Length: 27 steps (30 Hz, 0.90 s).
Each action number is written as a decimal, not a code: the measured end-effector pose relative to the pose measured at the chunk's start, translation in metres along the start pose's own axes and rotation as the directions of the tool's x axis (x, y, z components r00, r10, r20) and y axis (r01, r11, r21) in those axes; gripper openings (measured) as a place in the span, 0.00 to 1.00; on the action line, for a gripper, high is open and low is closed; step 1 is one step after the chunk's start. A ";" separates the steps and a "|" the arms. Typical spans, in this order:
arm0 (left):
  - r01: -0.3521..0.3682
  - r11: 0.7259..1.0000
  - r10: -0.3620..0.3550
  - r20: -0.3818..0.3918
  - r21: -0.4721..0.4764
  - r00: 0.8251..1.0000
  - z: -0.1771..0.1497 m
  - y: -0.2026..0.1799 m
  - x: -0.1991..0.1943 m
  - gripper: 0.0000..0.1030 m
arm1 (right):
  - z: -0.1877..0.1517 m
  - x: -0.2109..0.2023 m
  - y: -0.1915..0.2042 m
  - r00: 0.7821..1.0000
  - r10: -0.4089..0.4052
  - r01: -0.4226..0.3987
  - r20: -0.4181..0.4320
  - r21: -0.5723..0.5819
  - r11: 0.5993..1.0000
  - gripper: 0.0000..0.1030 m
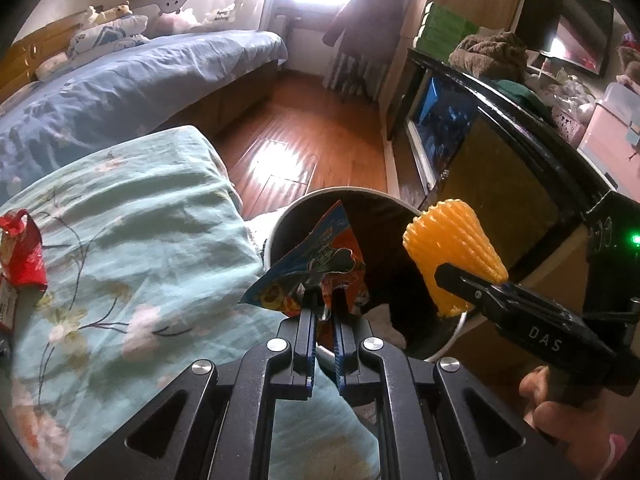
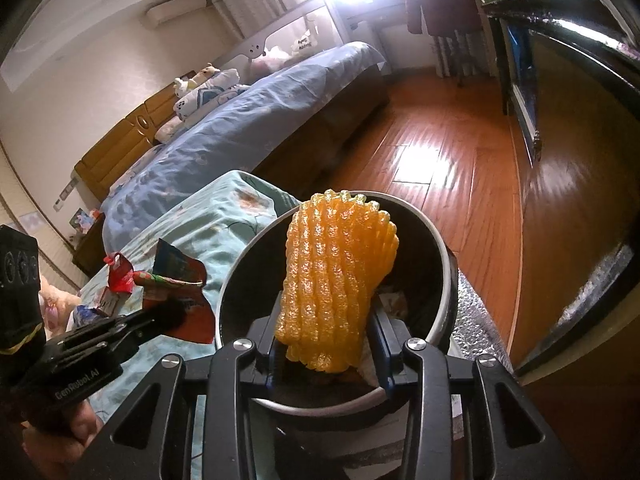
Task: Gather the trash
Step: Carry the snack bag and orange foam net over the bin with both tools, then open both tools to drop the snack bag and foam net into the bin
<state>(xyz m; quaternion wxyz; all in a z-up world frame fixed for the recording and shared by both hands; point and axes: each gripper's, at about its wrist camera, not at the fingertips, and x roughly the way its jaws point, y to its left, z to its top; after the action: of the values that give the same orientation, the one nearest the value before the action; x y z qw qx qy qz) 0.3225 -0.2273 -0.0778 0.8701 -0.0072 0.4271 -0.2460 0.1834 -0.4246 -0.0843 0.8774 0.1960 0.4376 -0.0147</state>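
Note:
My left gripper point(image 1: 325, 296) is shut on a crumpled colourful snack wrapper point(image 1: 320, 258) and holds it over the left rim of the round trash bin point(image 1: 298, 206). My right gripper point(image 2: 330, 334) is shut on a yellow foam fruit net point(image 2: 338, 280) and holds it above the bin's dark opening point(image 2: 444, 280). In the left wrist view the right gripper point(image 1: 444, 276) comes in from the right with the net point(image 1: 452, 252). In the right wrist view the left gripper point(image 2: 168, 318) holds the wrapper point(image 2: 180, 284) left of the bin.
A red wrapper point(image 1: 22, 248) and other packets point(image 2: 106, 304) lie on the green floral quilt point(image 1: 132, 240) left of the bin. A blue bed point(image 1: 120, 88) lies beyond. A dark cabinet point(image 1: 500, 152) stands right. Wooden floor point(image 1: 304, 136) lies ahead.

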 end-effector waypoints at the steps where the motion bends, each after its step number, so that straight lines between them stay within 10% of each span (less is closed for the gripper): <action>1: 0.000 1.000 0.000 -0.002 0.001 1.000 0.002 0.000 0.002 0.06 | 0.001 0.002 0.000 1.000 0.001 -0.001 -0.003 0.000 1.000 0.38; 16: 0.016 1.000 -0.015 -0.047 0.010 0.999 0.011 -0.003 0.026 0.08 | 0.008 0.018 -0.009 0.999 -0.008 0.009 -0.047 0.014 1.000 0.44; 20: 0.007 1.000 -0.007 -0.050 -0.004 0.999 0.013 -0.005 0.026 0.31 | 0.012 0.020 -0.010 0.998 -0.020 0.021 -0.054 0.016 1.000 0.58; 27: -0.001 0.999 0.000 -0.032 -0.044 0.999 0.000 0.006 0.011 0.43 | 0.009 0.013 -0.010 0.999 -0.021 0.022 -0.032 0.043 0.999 0.70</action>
<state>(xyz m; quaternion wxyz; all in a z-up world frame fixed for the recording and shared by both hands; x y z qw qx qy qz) 0.3302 -0.2268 -0.0870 0.8628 -0.0223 0.4463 -0.2365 0.1959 -0.4351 -0.0926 0.8657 0.2106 0.4530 -0.0305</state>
